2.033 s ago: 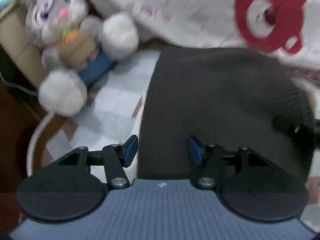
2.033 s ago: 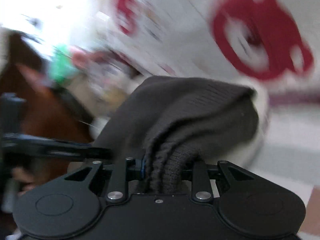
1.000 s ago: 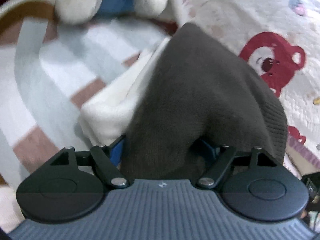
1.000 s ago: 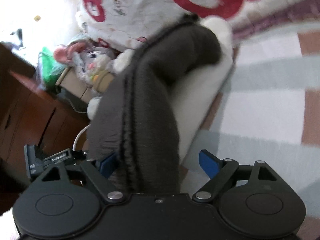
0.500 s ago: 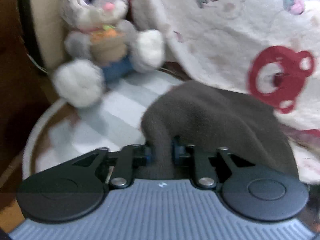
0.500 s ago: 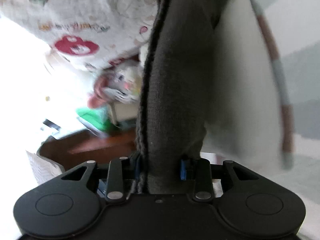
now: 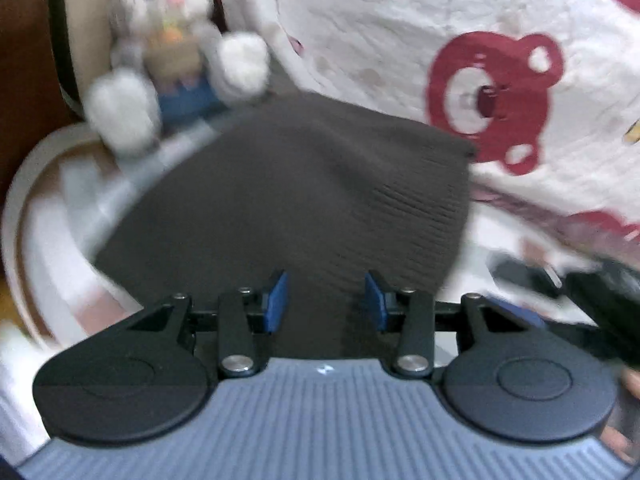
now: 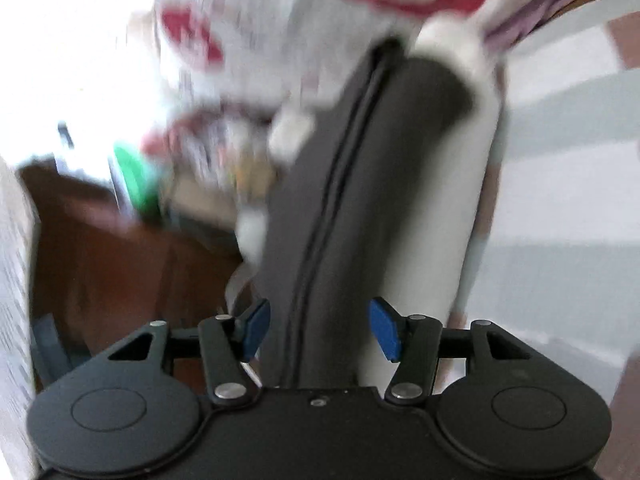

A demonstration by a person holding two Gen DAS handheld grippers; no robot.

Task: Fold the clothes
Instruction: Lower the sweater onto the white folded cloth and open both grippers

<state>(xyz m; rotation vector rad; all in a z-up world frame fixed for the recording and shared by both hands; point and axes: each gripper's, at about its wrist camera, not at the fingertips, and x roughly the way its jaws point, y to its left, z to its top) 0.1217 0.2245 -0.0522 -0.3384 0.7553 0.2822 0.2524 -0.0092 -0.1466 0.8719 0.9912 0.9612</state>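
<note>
Both tongs released. Left tongs (image 7: 325, 300): jaws have just been opening, blue pads stand apart, dark grey knit garment (image 7: 304, 200) runs between them and on ahead, but the pads don't press it. Right tongs (image 8: 320, 330): same, jaws have just been opening wide, the garment's folded edge with its seam (image 8: 344, 184) passes between them, no grip.

Garment lies on a white folded piece (image 8: 444, 200) on the striped bed cover (image 7: 52, 236). From the left tongs it spreads straight ahead and a bit right, ribbed hem on the right side, far edge near the plush rabbit (image 7: 176, 52) and the bear-print quilt (image 7: 492, 96). From the right tongs I see it edge-on, long axis running straight away from the jaws.

Key relation, I'd judge: long axis lines up with the right tongs' pointing line, so the right side is better placed to re-grip an end; left faces the broad side. Right view is motion-blurred, so whether cloth brushes the left pad there I can't tell.
</note>
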